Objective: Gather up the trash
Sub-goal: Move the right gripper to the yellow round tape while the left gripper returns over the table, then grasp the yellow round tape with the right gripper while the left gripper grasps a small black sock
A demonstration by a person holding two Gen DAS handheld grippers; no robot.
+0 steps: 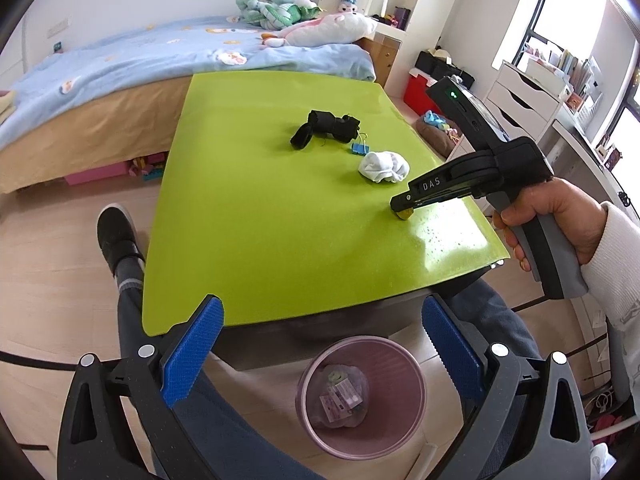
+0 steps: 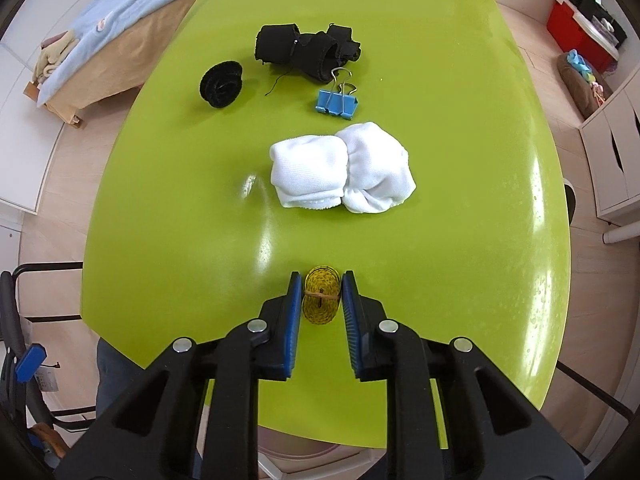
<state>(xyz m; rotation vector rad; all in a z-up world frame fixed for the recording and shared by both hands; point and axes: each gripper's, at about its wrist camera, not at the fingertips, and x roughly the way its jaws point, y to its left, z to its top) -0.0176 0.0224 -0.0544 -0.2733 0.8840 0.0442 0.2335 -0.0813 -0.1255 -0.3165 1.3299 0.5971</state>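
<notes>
The right gripper (image 2: 320, 300) straddled a small yellow coiled tape bound with a rubber band (image 2: 321, 298) near the green table (image 2: 160, 220) edge, pads apparently just touching it; light, springy, best pinched across the coil; the left gripper (image 1: 320, 354) hung released above the pink wastebasket (image 1: 362, 396).

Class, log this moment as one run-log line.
right gripper: jaws around yellow tape roll | left gripper: open above bin

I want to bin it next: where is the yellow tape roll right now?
In the right wrist view the yellow tape roll lies on the green table near its front edge, between the right claw fingers, just in front of the white cloth.
</notes>
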